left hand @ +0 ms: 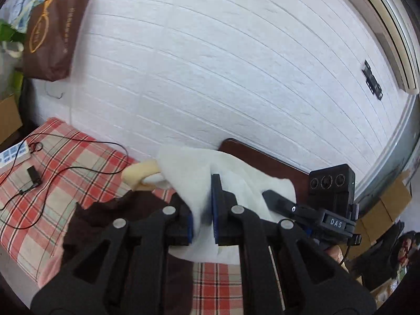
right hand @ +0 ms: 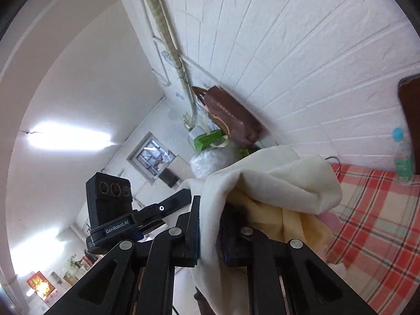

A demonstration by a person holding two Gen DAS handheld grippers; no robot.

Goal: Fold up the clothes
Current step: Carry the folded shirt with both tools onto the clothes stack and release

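A white garment (left hand: 231, 173) hangs lifted above the plaid bed (left hand: 65, 162). My left gripper (left hand: 202, 210) is shut on a fold of it, cloth pinched between the blue pads. In the right wrist view the same cream-white garment (right hand: 275, 181) drapes over my right gripper (right hand: 210, 225), which is shut on its edge. The right gripper (left hand: 288, 207) also shows in the left wrist view, close on the right. A dark brown garment (left hand: 110, 218) lies on the bed under my left gripper. A yellow cloth (right hand: 296, 223) lies below the white one.
A brown bag (left hand: 52, 34) hangs on the white wall. Black cables (left hand: 52, 162) and a power strip (left hand: 13, 153) lie on the bed's left part. A dark headboard (left hand: 262, 157) stands behind. A water bottle (right hand: 403, 157) stands by the bed.
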